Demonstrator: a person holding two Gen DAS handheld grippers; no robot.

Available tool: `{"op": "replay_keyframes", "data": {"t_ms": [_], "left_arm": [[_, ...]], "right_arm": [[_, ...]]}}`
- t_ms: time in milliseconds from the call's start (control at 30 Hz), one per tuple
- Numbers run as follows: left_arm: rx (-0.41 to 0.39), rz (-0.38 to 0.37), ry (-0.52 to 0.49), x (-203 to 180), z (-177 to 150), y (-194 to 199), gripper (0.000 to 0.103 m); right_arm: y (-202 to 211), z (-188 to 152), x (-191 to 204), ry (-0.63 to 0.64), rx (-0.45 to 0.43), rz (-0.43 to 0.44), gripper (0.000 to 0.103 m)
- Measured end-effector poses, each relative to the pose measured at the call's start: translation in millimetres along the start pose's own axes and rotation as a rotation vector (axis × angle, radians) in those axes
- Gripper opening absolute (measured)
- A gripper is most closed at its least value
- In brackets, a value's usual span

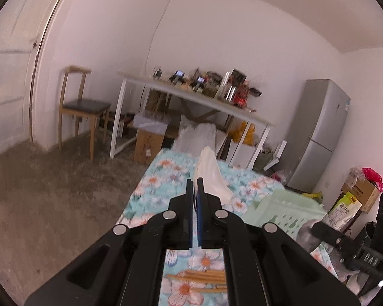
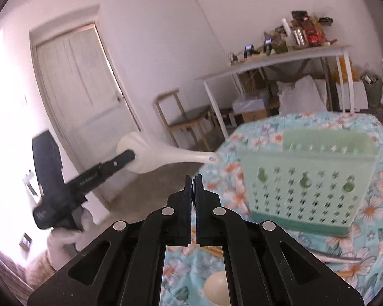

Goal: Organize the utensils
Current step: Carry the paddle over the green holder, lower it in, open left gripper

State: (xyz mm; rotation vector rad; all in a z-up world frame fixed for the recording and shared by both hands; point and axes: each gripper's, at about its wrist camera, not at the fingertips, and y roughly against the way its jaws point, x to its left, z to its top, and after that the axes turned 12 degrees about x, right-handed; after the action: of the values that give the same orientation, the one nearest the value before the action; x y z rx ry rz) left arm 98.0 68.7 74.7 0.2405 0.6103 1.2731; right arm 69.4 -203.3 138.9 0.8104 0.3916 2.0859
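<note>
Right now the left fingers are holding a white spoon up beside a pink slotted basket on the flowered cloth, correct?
Not quite: the basket is pale green, not pink, as the right wrist view shows. The rest holds: the left gripper grips the white spoon beside it, above the flowered cloth.

Left gripper (image 1: 196, 181) raised, jaws clamped; right gripper (image 2: 194, 178) aimed slightly downward, jaws closed, empty.

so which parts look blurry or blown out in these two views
Left wrist view: the white ladle and the floral tablecloth are smeared. Right wrist view: the green basket is soft, and the left edge is washed out to white behind the left gripper.
</note>
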Motion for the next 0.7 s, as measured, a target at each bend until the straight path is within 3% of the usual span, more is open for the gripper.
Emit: {"op": "replay_keyframes", "data": {"t_ms": [233, 433, 700], "left_arm": [[-0.085, -0.053, -0.116, -34.9, 36.9, 21.1, 0.002], [0.036, -0.135, -0.233, -77.3, 60.0, 3.2, 0.002], [0.165, -0.037, -0.453, -123.4, 72.9, -19.3, 0.002]], "right_arm": [[43.0, 15.1, -4.9, -0.011, -0.132, 0.029, 0.001], [89.1, 22.4, -15.3, -0.006, -0.246, 0.003, 0.001], [125.0, 14.9, -36.1, -0.017, -0.323, -0.035, 0.001]]}}
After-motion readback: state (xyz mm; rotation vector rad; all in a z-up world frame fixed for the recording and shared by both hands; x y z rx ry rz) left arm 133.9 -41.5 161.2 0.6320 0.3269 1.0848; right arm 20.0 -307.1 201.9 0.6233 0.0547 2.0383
